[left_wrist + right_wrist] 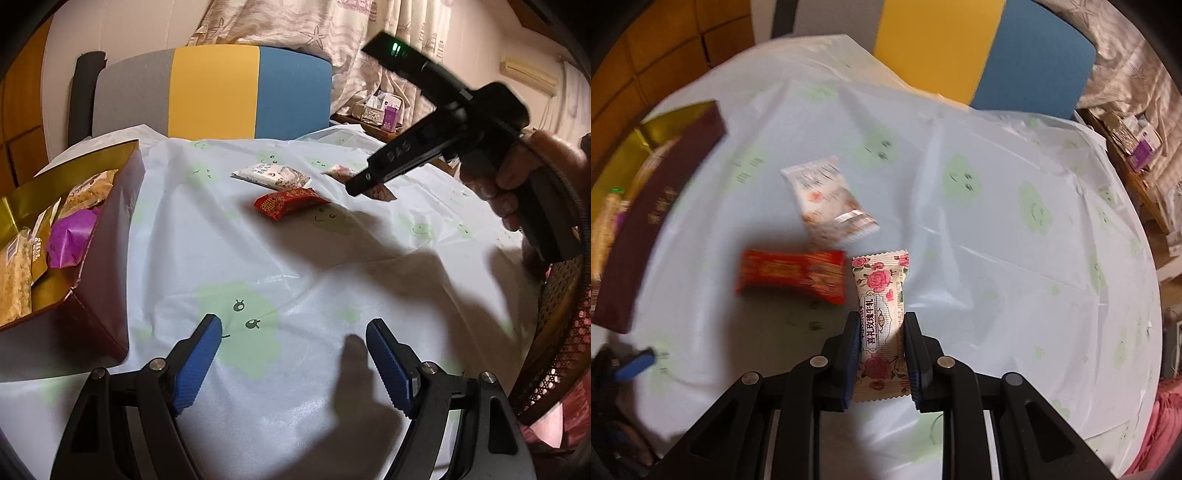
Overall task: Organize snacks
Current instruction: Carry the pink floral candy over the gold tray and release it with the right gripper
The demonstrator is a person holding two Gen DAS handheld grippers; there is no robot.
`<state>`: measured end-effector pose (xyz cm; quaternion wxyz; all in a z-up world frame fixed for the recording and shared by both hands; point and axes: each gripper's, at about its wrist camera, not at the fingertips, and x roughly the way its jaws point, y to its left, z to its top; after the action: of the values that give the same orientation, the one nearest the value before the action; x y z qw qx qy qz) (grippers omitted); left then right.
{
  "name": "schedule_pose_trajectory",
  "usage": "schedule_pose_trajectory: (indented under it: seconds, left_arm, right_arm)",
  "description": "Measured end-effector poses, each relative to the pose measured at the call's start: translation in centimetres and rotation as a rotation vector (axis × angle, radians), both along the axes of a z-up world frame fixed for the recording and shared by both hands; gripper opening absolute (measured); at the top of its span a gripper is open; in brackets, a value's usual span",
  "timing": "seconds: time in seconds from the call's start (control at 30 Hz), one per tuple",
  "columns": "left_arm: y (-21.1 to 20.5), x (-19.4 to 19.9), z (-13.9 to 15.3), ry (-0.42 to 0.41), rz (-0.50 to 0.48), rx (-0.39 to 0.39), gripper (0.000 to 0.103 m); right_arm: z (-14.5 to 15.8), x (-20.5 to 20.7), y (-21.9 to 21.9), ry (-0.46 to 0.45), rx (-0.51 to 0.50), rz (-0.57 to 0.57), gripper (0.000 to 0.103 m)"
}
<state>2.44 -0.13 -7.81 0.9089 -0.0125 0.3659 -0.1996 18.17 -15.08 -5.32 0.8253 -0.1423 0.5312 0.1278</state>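
Below, in the left wrist view, the left gripper (pixel 293 354) occupies the lower centre of the frame, its blue pads (pixel 197 363) standing well apart with nothing between them, above the pale tablecloth (pixel 221 258). At left edge, an open gift box (pixel 92 295) with gold lining holds several wrapped snacks, among them a purple packet (pixel 70 240). Near the frame's centre lie a red packet (pixel 290 202) and, just above it, a white packet (pixel 271 175). At upper right, a hand (pixel 517 184) holds the right gripper (pixel 364 186), whose tip partly hides a rose-patterned packet (pixel 343 171).

Next, in the right wrist view, the right gripper (pixel 881 354) at lower centre is clamped on the rose-patterned packet (pixel 881 295), which extends upward beyond the pads. Beside it, left of centre, lies the red packet (pixel 792 277), blurred; the white packet (pixel 831 199) lies above. The gift box (pixel 657 221) sits at left edge, and a blue pad of the left gripper (pixel 633 365) shows at lower left.
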Motion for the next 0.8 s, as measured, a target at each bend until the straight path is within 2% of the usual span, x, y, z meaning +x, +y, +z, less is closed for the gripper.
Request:
schedule_pose_trajectory:
  seconds: [0.2,0.33,0.57,0.8]
  left_arm:
    - [0.8,-0.1,0.4,0.027,0.012,-0.053,0.080]
    - [1.3,-0.5,0.6,0.041,0.013,-0.061,0.080]
    - [1.8,-0.5,0.4,0.043,0.014,-0.094,0.080]
    - [1.8,-0.5,0.3,0.036,0.009,-0.095,0.080]
  right_arm:
    - [2.1,-1.6,2.5,-0.004,0.077,0.088,0.022]
    - [3.8,-2.5,5.3,0.021,0.158,0.196,0.022]
    - [6.2,-4.0,13.2,0.059,0.250,0.426,0.022]
    - [6.3,-4.7,19.4,0.141,0.282,0.588,0.024]
